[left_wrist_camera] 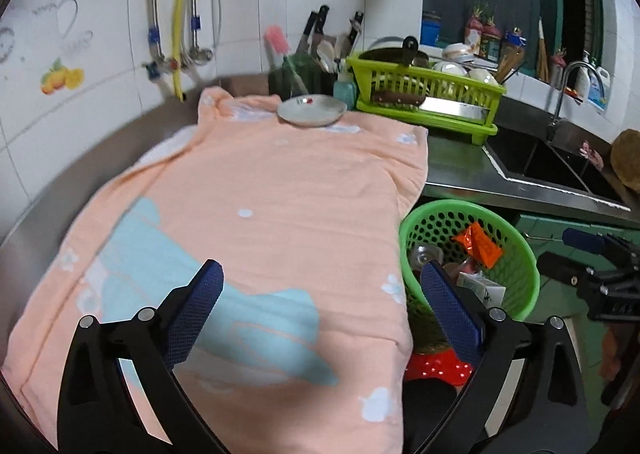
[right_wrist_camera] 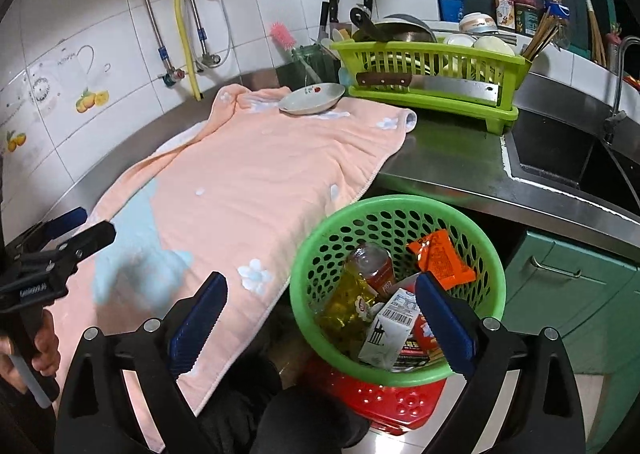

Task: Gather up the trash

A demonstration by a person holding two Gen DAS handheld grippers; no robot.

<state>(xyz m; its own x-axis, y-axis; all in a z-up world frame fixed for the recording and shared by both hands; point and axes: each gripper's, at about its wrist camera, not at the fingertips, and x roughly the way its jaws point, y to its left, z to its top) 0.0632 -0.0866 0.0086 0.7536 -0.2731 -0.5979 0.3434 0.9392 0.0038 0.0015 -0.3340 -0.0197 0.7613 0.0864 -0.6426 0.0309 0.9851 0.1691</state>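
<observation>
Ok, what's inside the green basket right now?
The green basket holds an orange wrapper, a clear plastic bottle, a white carton and a red packet. Anything beneath these is covered.

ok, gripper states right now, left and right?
Left gripper: open, holding nothing, over the peach towel.
Right gripper: open, empty, above the green basket.

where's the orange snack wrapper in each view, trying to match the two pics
Left wrist: orange wrapper lies at right of centre, inside the green basket, above the right finger.
Right wrist: orange wrapper lies at lower right of centre, against the basket's far wall.
Shared landmark: the white plate on the peach towel's far end.
</observation>
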